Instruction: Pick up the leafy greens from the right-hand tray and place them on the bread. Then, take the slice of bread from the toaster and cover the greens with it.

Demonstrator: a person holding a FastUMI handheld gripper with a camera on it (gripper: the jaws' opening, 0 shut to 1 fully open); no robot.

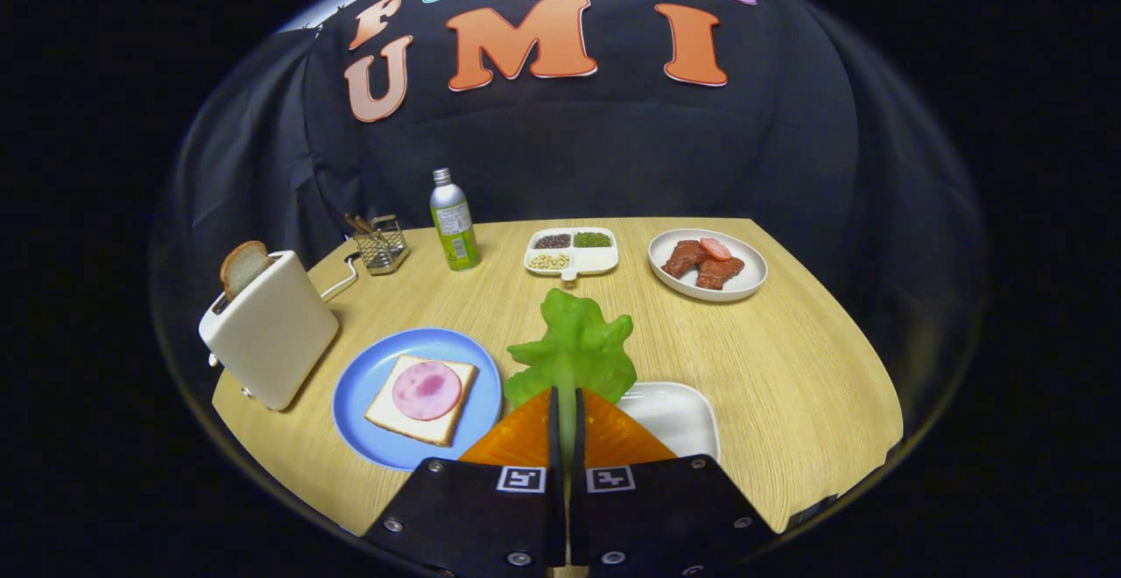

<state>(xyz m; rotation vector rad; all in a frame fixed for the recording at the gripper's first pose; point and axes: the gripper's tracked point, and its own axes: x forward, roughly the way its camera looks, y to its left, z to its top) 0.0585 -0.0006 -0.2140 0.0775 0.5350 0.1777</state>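
Observation:
My gripper (pixel 566 403) is shut on the pale stem of the leafy greens (pixel 575 341), which stick up ahead of the orange fingers (pixel 524 434), lifted above the white right-hand tray (pixel 679 416). To the left of the fingers a blue plate (pixel 368 385) carries a slice of bread (pixel 419 403) topped with a pink round of ham (pixel 426 390). Further left stands a white toaster (pixel 271 337) with a second slice of bread (pixel 243 265) poking out of its slot.
Beyond the greens on the wooden table (pixel 788 359) are a green bottle (pixel 454 221), a wire basket (pixel 381 245), a divided white dish of beans and grains (pixel 572 251) and a white plate with meat pieces (pixel 708 264). The toaster's cord runs toward the basket.

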